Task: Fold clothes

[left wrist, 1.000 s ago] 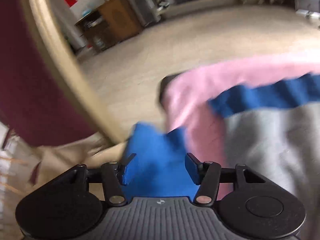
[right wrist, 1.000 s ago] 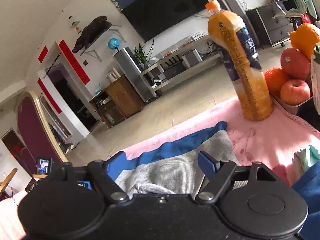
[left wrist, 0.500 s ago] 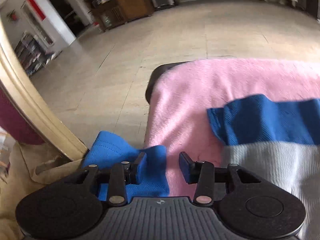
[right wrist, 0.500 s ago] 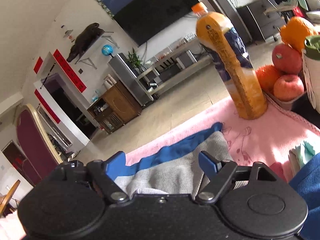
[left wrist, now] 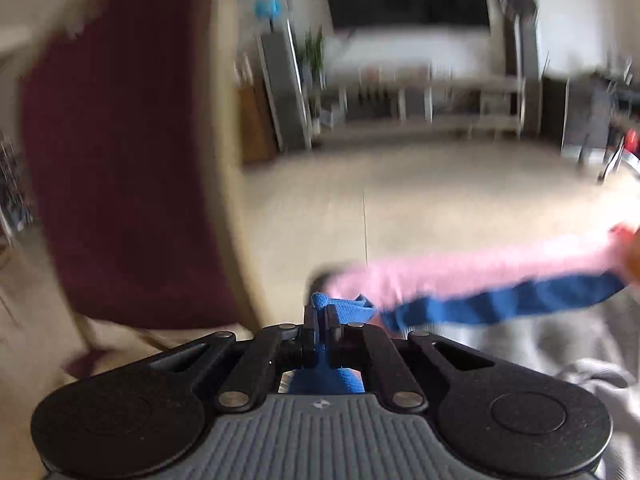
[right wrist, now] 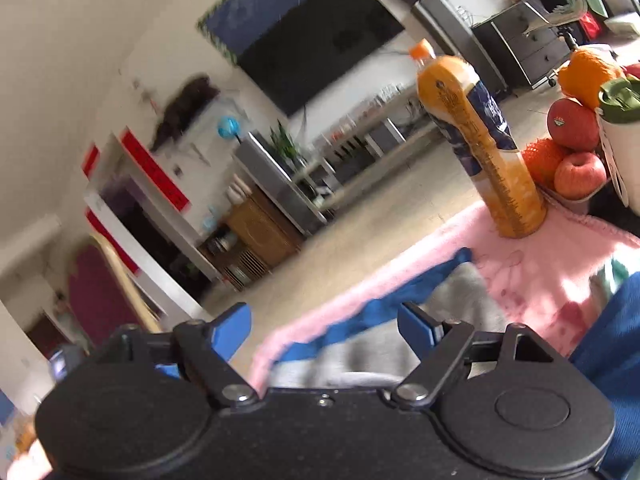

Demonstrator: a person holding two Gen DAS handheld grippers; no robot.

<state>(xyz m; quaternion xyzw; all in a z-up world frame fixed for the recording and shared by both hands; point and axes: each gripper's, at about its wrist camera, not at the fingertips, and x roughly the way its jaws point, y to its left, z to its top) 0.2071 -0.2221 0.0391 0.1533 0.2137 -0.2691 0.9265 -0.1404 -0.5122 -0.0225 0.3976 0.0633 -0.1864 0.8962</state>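
Left gripper (left wrist: 321, 316) just clamped on blue edge of garment (left wrist: 500, 304); right gripper (right wrist: 324, 326) spread wide over garment, grasping nothing.

No word or number can be read in either view. The orange bottle (right wrist: 480, 152) carries a dark blue label (right wrist: 486, 120) with pale print and a column of fine dark marks below it, all too blurred to make out. Left of the bottle, red strips (right wrist: 154, 170) hang on the wall by a doorway, their writing illegible.
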